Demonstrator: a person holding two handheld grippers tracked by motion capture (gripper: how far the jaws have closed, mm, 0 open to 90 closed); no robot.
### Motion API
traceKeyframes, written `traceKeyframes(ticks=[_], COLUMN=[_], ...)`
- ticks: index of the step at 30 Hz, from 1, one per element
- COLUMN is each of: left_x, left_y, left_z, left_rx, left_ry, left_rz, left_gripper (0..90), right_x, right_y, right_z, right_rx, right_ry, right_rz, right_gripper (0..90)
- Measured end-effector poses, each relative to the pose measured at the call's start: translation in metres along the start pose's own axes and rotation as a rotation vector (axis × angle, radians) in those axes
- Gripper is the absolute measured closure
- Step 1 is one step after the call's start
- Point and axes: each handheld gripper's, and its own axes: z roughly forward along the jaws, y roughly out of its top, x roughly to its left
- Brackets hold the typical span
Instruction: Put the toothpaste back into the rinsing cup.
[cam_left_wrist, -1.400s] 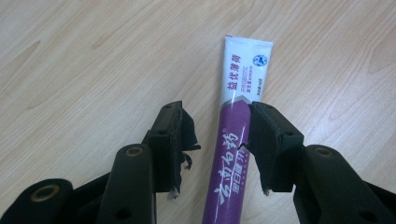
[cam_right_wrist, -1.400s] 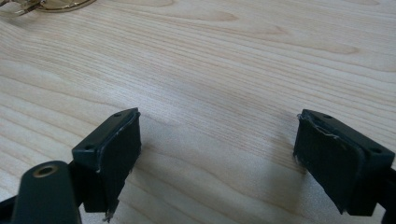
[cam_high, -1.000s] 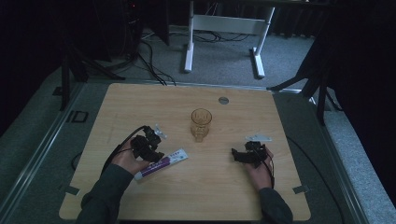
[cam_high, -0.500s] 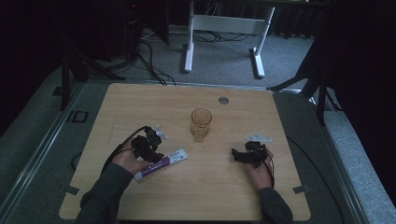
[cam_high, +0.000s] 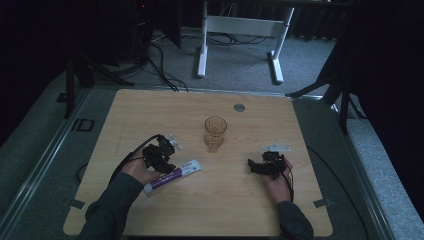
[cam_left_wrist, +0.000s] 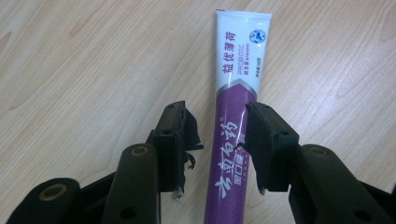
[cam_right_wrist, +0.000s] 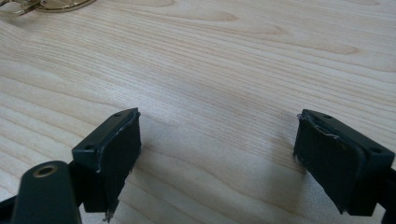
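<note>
Between your left gripper's (cam_left_wrist: 218, 135) pads lies the toothpaste tube (cam_left_wrist: 236, 121). The jaws have just been closing around its purple part; the right pad (cam_left_wrist: 261, 140) sits at the tube's edge, the left pad (cam_left_wrist: 180, 140) stands a little off, so the tube isn't clamped. It lies flat on the wooden table (cam_high: 150, 110), white end pointing away from you. Your right gripper (cam_right_wrist: 217, 154) stands wide open over bare wood, well apart from it, with the glass cup (cam_high: 215, 131) between the two hands, farther up the table.
</note>
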Motion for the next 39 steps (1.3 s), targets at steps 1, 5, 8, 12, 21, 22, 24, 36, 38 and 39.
traceKeyframes(ticks=[1,5,8,12,21,22,24,36,38,39], left_x=[0.0,-0.002,-0.002,-0.003,-0.007,-0.006,-0.007,-0.008,-0.009,-0.009], left_y=[0.0,0.003,0.004,0.005,0.01,0.011,0.012,0.016,0.016,0.016], left_z=[0.0,0.002,0.003,0.005,0.01,0.011,0.012,0.02,0.021,0.022], left_rx=[0.002,0.017,0.026,0.042,0.089,0.101,0.11,0.169,0.18,0.184], left_ry=[-0.001,-0.005,-0.007,-0.01,0.001,0.004,0.004,-0.006,-0.011,-0.011], left_rz=[0.002,0.011,0.012,0.014,0.026,0.032,0.032,0.008,0.007,0.006], left_gripper=[58.4,58.8,58.8,58.8,58.3,58.3,58.3,59.0,59.3,59.3], right_x=[0.0,0.0,0.0,0.0,0.0,0.0,0.0,0.0,0.0,0.0], right_y=[0.0,0.0,0.0,0.0,0.0,0.0,0.0,0.0,0.0,0.0], right_z=[0.0,0.0,0.0,0.0,0.0,0.0,0.0,0.0,0.0,0.0], right_rx=[0.0,0.0,0.0,0.0,0.0,0.0,0.0,0.0,0.0,0.0], right_ry=[0.0,0.0,0.0,0.0,0.0,0.0,0.0,0.0,0.0,0.0], right_rz=[0.0,0.0,0.0,0.0,0.0,0.001,0.0,0.0,0.0,0.0], right_gripper=[14.7,14.7,14.7,14.7,14.7,14.7,14.7,14.7,14.7,14.7])
